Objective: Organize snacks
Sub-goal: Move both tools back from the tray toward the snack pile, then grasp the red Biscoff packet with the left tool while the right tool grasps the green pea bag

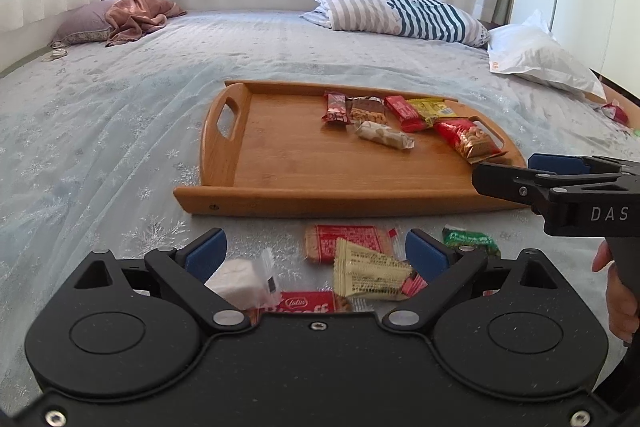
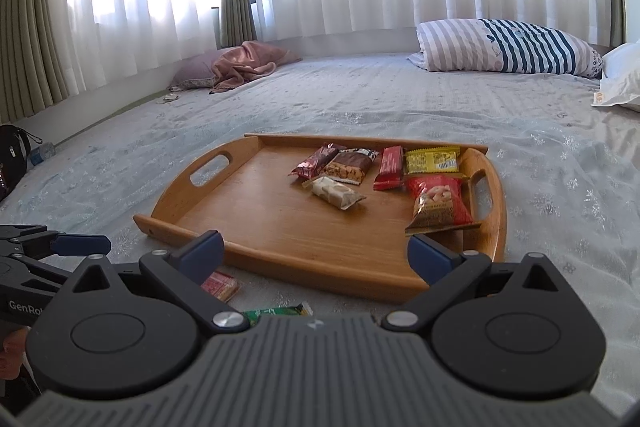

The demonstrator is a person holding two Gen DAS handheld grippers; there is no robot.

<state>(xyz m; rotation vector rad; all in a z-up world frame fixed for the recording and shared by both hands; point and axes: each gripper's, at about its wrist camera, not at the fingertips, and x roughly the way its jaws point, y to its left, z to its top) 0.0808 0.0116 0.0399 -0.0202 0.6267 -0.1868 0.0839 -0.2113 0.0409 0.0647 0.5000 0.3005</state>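
A wooden tray (image 1: pixel 224 147) with cut-out handles sits on the bed (image 1: pixel 120 99), and six wrapped snacks lie in its far right part: a dark red bar (image 1: pixel 335 107), a brown nut bar (image 1: pixel 368 110), a red bar (image 1: pixel 406 113), a yellow packet (image 1: pixel 432 107), a pale nougat bar (image 1: pixel 385 135) just in front of them, and a red peanut bag (image 1: pixel 466 139) by the right handle. More snacks lie on the bedspread just in front of the tray's near rim: a red-printed biscuit pack (image 1: pixel 344 241), a cream sachet (image 1: pixel 370 273) overlapping it, a white wrapped cake (image 1: pixel 240 279), a red Lotus Biscoff pack (image 1: pixel 306 303) and a green packet (image 1: pixel 472 241). The left gripper (image 1: pixel 316 253) hovers low over this loose group, jaws released and holding nothing. The right gripper (image 2: pixel 316 253) hangs over the tray's near right corner, jaws likewise spread wide and empty. A striped pillow (image 1: pixel 400 11) and a pink blanket (image 1: pixel 136 13) lie at the far side of the bed
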